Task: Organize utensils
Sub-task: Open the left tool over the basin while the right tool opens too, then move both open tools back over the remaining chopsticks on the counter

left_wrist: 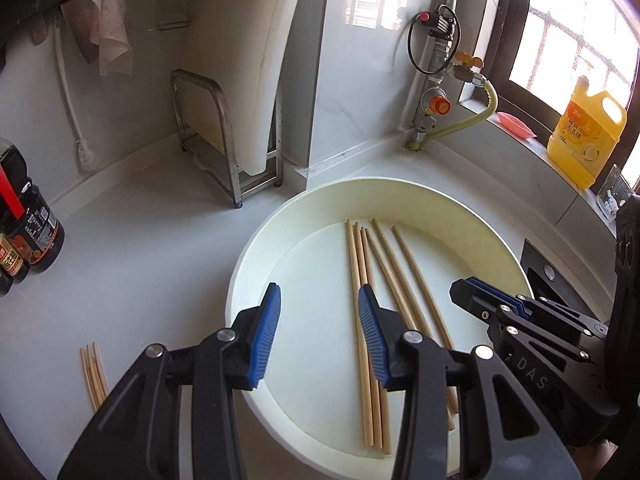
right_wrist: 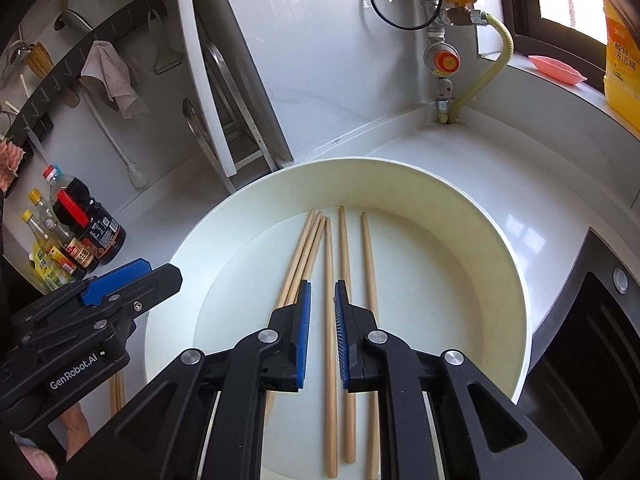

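Black left tool (right_wrist: 132,276) — "GenRobot.AI", right tool (left_wrist: 470,294) — "DAS"

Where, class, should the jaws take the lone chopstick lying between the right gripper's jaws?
Grip the lone chopstick mid-shaft, descending from above with jaws straddling it crosswise. It lies flat in the basin, with bare floor either side there.

Six wooden chopsticks (right_wrist: 329,280) lie flat inside the round cream basin (right_wrist: 460,208), all lengthwise, thin tips toward the basin's far wall. Three on the left are bunched, touching, slightly angled; the other three lie singly, close to parallel, with small gaps between them. Light tan, tapered, dry-looking. A second small bundle of chopsticks (left_wrist: 93,372) lies flat on the counter (left_wrist: 132,240), just left of the basin, outside its rim.
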{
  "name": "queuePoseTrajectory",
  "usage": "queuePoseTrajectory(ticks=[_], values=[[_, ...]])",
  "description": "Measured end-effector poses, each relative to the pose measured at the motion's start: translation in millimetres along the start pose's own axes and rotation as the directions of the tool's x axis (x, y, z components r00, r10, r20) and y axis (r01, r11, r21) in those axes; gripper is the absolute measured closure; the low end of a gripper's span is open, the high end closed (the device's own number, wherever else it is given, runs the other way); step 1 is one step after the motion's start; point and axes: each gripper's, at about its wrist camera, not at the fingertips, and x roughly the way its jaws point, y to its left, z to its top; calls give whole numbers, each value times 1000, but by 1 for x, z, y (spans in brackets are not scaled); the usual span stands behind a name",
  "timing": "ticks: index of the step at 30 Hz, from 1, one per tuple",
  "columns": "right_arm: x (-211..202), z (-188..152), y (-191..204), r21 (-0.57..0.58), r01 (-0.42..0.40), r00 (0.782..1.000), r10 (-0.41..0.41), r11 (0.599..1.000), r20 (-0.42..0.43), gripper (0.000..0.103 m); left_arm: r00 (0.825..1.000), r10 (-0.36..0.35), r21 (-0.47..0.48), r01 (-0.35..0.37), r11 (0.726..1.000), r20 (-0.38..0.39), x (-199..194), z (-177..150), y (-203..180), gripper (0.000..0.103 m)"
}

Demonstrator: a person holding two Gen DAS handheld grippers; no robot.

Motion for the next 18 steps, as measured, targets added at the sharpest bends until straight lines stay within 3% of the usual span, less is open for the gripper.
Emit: queuePoseTrajectory(ticks=[9,18], values=[[-5,-5,42,-88,-57,998,59,995,19,88,993,120,-50,-119,992,14,-31,-29,45,55],[-12,-18,97,-209,-119,992,125,971,18,85,976,219,-148,-217,965,1,-64,-73,100,49]])
